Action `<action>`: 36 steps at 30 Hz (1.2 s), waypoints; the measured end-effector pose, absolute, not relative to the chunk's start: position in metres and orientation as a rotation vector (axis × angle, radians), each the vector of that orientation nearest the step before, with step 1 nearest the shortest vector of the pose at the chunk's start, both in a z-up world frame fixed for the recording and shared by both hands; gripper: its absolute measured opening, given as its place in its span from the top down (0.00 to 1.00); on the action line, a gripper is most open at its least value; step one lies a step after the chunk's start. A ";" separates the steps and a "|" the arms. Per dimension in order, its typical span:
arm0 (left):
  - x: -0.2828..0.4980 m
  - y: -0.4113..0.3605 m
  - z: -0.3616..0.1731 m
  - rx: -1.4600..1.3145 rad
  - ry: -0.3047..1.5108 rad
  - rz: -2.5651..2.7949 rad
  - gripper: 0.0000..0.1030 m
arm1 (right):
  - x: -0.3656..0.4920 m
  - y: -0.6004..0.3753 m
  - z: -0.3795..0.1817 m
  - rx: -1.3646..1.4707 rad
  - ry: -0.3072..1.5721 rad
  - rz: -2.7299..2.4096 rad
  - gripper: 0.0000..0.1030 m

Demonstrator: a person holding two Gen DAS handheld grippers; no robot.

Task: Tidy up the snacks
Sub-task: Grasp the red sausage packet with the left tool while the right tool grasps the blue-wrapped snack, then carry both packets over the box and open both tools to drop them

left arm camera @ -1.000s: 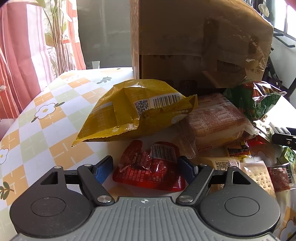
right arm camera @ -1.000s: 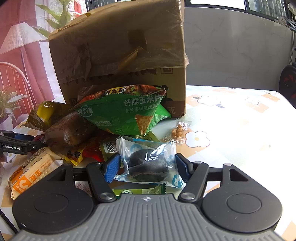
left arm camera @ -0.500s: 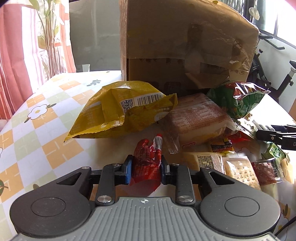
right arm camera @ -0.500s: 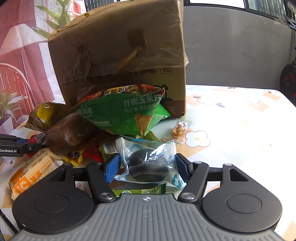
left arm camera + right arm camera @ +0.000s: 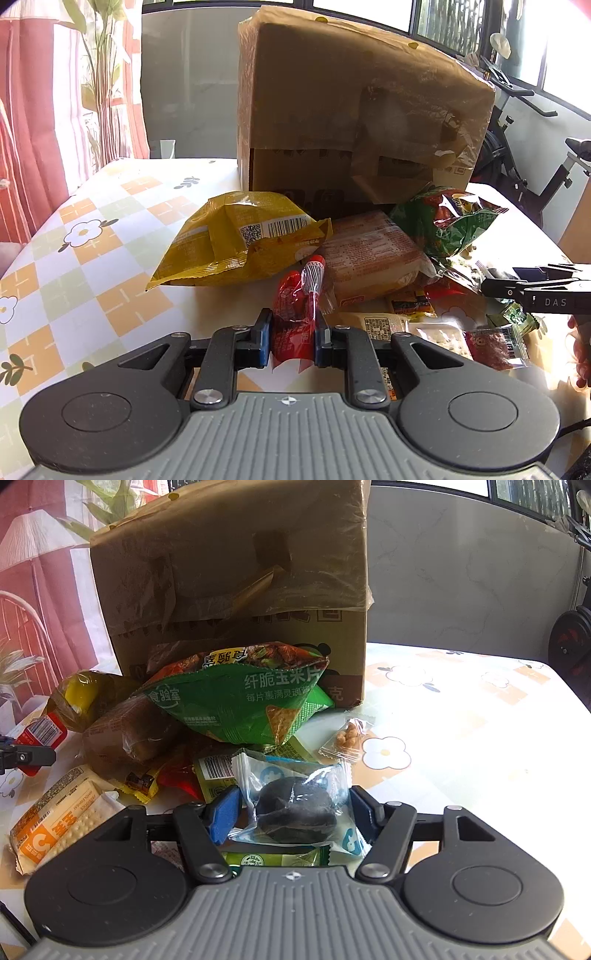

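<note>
Left wrist view: left gripper (image 5: 291,341) pinching red snack packet (image 5: 295,314), long axis upright, barcode end uppermost.

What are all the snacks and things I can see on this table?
cardboard box: one, brown, back of table
chip bag: one, yellow, left of pile
chip bag: one, green, against the box
bread pack: one, clear, mid pile
peanut packet: one, clear, right of pile
cracker pack: one, orange, near left
table: one, checked, flowered
red packet: one, pinched in left tool
dark cake packet: one, between right tool pads
</note>
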State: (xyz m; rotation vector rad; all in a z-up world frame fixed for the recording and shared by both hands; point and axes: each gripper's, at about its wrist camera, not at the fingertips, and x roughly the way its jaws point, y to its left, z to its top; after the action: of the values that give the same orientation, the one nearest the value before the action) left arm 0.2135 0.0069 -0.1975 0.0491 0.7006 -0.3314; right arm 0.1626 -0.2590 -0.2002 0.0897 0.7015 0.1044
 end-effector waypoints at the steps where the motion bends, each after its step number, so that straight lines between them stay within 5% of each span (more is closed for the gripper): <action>1: 0.212 0.008 -0.196 0.046 0.700 -0.334 0.78 | 0.161 -0.259 -0.198 0.094 0.703 0.103 0.37; 20: 0.189 0.012 -0.165 0.009 0.609 -0.380 0.78 | 0.126 -0.265 -0.162 0.153 0.650 0.087 0.43; 36: 0.212 0.016 -0.106 0.019 0.464 -0.400 0.78 | 0.154 -0.265 -0.067 0.088 0.452 0.164 0.43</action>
State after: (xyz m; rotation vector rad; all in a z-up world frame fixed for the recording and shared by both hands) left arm 0.2120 0.0157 -0.1061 0.0189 0.4637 -0.3998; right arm 0.1536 -0.2648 -0.0666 0.0883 0.4517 0.1636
